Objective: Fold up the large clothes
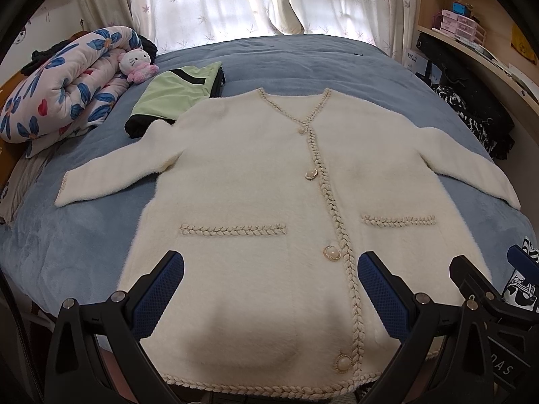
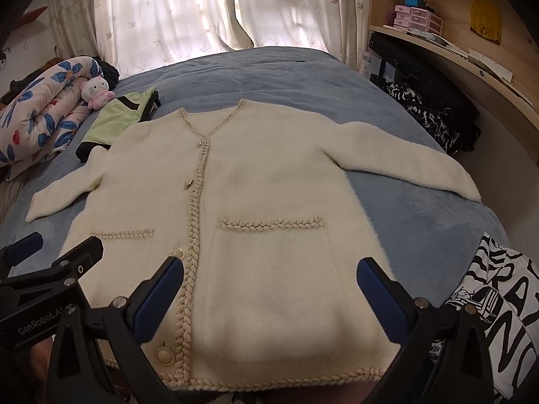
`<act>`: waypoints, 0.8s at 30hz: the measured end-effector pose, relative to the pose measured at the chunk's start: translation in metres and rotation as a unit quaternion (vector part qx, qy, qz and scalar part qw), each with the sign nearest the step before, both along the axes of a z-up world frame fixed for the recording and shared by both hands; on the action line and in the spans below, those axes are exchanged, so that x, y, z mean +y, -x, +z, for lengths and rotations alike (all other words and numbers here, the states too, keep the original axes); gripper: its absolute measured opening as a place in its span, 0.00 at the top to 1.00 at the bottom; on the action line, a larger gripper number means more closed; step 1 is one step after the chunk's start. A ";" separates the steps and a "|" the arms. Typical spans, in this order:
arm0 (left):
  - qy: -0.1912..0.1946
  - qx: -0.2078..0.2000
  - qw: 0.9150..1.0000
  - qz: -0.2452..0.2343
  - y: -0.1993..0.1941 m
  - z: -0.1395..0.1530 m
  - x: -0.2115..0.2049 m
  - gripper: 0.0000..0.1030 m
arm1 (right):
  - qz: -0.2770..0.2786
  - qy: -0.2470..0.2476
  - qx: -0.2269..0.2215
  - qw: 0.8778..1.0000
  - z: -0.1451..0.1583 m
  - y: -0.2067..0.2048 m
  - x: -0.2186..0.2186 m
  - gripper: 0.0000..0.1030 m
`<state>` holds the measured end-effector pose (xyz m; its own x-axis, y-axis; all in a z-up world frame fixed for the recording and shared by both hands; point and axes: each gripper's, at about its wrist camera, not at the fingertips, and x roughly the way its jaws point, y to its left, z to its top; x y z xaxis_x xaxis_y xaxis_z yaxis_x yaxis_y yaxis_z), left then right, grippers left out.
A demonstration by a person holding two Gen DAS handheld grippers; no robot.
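Observation:
A cream fluffy cardigan (image 1: 256, 175) with braided trim and pearl buttons lies flat, front up and buttoned, on the blue bed, sleeves spread to both sides. It also shows in the right wrist view (image 2: 269, 181). My left gripper (image 1: 271, 279) is open and empty, hovering over the lower left front by the hem. My right gripper (image 2: 271, 281) is open and empty over the lower right pocket. The right gripper shows at the left view's right edge (image 1: 488, 279), and the left gripper at the right view's left edge (image 2: 50, 259).
A folded green and black garment (image 1: 175, 94) lies by the cardigan's left shoulder. A rolled floral quilt (image 1: 64, 84) with a plush toy (image 1: 136, 62) sits far left. A black and white garment (image 2: 488, 303) lies at the near right. Wooden shelves (image 2: 454, 33) stand right; the blue blanket (image 1: 303, 64) stretches behind.

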<state>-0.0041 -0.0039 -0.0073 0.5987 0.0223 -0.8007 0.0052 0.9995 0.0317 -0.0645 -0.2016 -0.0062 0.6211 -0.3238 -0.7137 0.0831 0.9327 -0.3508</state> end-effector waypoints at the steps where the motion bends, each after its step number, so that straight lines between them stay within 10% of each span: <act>1: 0.000 0.000 1.000 0.000 0.000 0.000 0.000 0.01 | 0.000 0.000 0.000 1.000 0.000 0.000 0.000 0.00; 24: -0.004 0.001 1.000 0.001 0.001 0.002 -0.001 0.01 | -0.001 0.000 0.002 1.000 -0.003 -0.001 0.000 0.00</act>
